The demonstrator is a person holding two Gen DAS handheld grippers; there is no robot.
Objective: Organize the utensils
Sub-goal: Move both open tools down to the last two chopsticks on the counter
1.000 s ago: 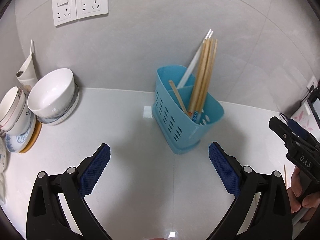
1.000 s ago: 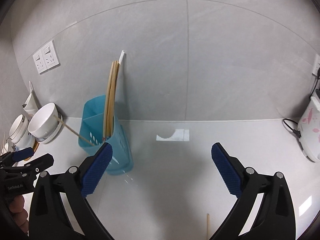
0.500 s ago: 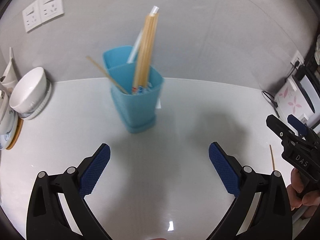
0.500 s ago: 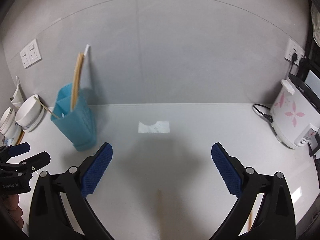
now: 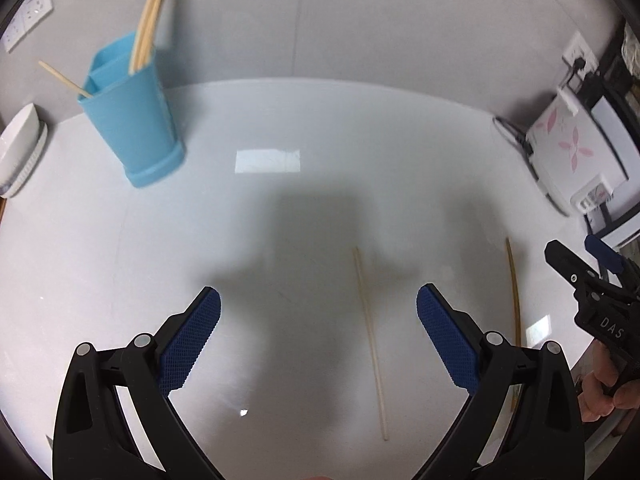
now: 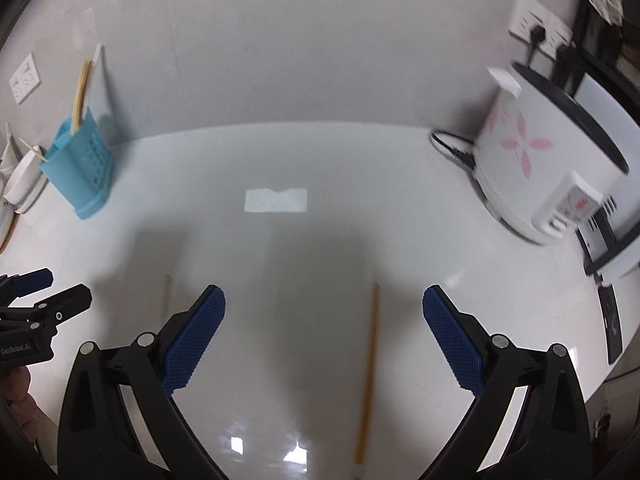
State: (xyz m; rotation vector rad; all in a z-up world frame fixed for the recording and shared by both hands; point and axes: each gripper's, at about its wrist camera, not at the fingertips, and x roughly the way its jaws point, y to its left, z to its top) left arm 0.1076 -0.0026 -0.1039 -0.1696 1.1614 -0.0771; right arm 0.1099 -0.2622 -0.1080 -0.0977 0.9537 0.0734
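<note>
Two grippers hover over the white counter (image 5: 280,220), each with its blue-padded jaws spread wide and holding nothing: the left gripper (image 5: 319,314) and the right gripper (image 6: 324,314). Two loose chopsticks lie flat on the counter, well apart from the blue utensil holder (image 5: 134,118). The paler chopstick (image 5: 370,340) lies between the left gripper's fingers, nearer its right finger; it is thin, straight and light wood. The darker chopstick (image 6: 368,376) lies between the right gripper's fingers, a yellower brown, pointing away toward the back wall. In the left wrist view this same stick shows as a curved brown line beyond the right finger. Farther back stands the holder, a tapered blue plastic tub with perforated sides (image 6: 78,168), split into compartments. A bunch of wooden chopsticks (image 5: 150,20) stands upright in it, their exact number blurred, and one single stick (image 5: 64,78) leans out to its left. A white bowl (image 5: 20,148) sits left of the holder; a white rice cooker (image 6: 540,160) with pink flowers stands far to its right
</note>
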